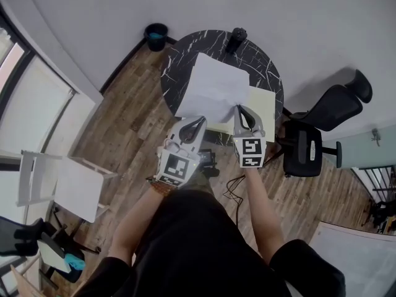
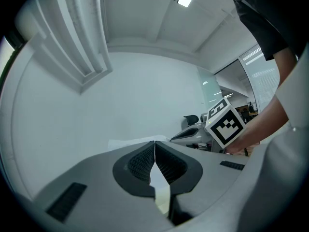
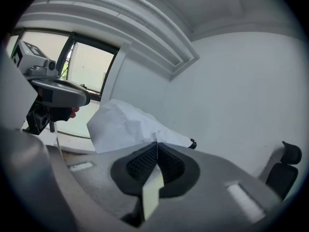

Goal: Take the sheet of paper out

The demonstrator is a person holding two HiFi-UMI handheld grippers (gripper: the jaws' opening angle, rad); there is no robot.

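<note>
A white sheet of paper [image 1: 213, 88] lies spread over a round black marble table [image 1: 179, 54] and partly covers a cream folder [image 1: 261, 104]. My left gripper [image 1: 199, 121] is shut on the sheet's near edge. In the left gripper view the jaws [image 2: 154, 144] are closed on a thin pale sheet. My right gripper [image 1: 241, 109] is shut where the sheet meets the folder. In the right gripper view [image 3: 157, 144] a cream strip is pinched between the jaws, and the white paper [image 3: 125, 124] bulges up just beyond them.
A black cylinder [image 1: 237, 37] stands at the table's far edge. On the floor behind the table is a dark bin [image 1: 156, 36]. A black office chair [image 1: 322, 125] is close on the right, and a white folding frame [image 1: 68, 181] on the left. Cables [image 1: 232, 187] lie at my feet.
</note>
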